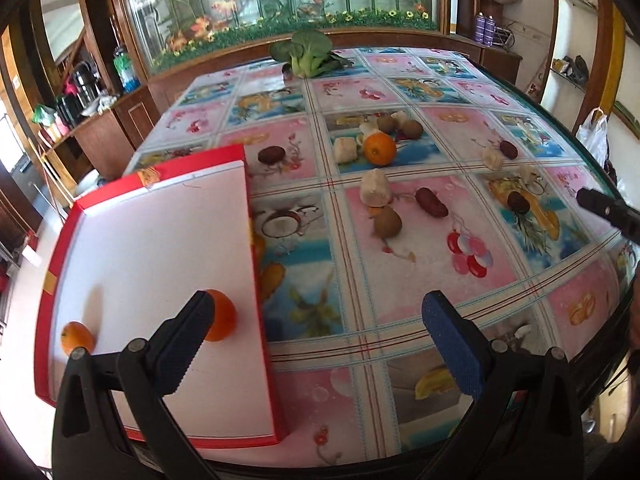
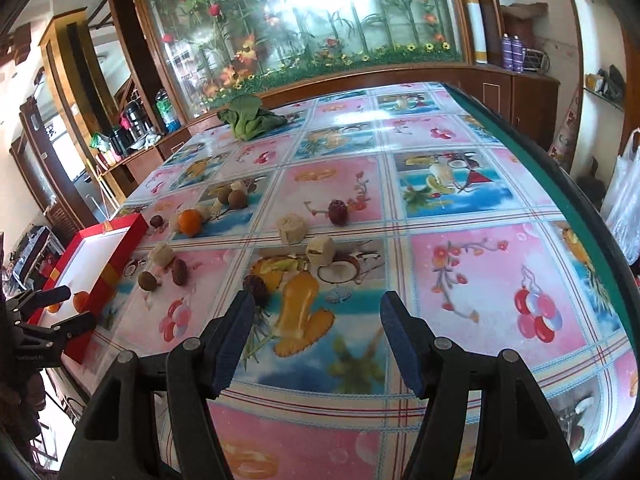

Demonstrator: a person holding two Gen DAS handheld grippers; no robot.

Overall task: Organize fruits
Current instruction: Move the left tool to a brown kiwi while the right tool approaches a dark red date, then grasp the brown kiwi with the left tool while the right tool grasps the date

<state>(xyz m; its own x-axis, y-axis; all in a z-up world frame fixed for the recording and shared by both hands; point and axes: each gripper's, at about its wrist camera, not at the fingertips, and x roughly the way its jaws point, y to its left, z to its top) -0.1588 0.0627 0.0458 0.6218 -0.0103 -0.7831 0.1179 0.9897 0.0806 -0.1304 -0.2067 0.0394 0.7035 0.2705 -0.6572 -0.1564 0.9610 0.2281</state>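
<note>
Red tray [image 1: 264,344], white-lined, shallow, rectangular, anchors scene on glossy fruit-print tablecloth [image 1: 400,272]. Inside tray: two oranges [image 1: 218,316], smooth, round, near front edge. Left gripper [image 1: 316,344] above tray's right rim, blue ribbed pads spread wide, gripping nothing. Right of tray, loose on cloth: third orange [image 1: 379,148], fuzzy brown kiwis [image 1: 387,222], dark wrinkled dates [image 1: 431,202], pale peeled chunks [image 1: 374,188]. Right gripper [image 2: 318,340] farther right of tray, pads wide apart, empty. Tiny lettering on left gripper body unreadable.

Red tray [image 1: 264,280], fruit-print pink-blue tablecloth [image 1: 400,280]
</note>
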